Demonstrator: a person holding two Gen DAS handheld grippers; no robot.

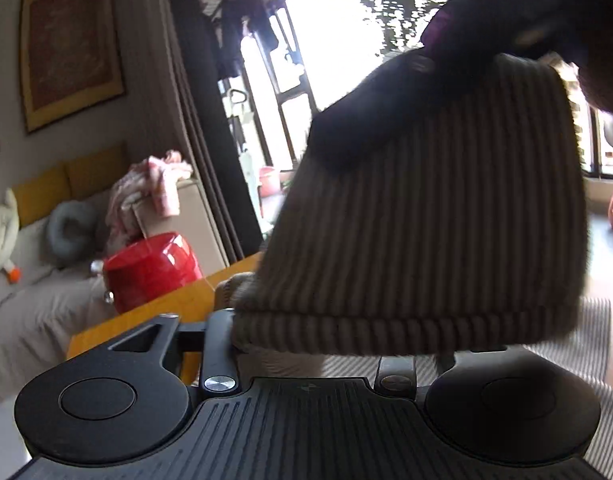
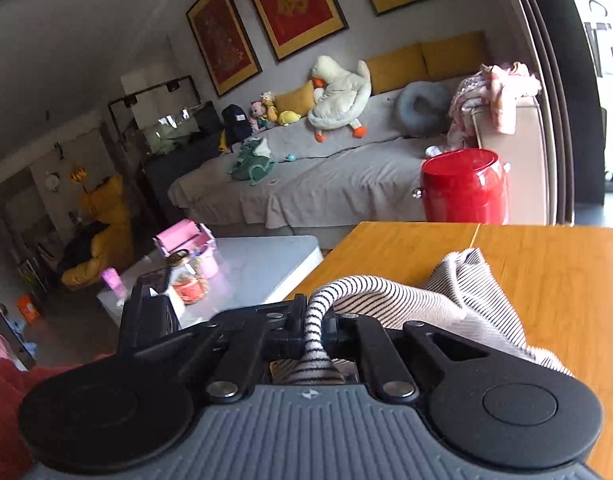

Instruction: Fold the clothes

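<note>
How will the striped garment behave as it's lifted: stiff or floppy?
Likely floppy: the striped garment bunches into a thin roll where the right gripper pinches it, and the rest slumps in folds on the wooden table. Probably light too. In the left wrist view it hangs as a loose panel, so free edges will likely swing.
</note>
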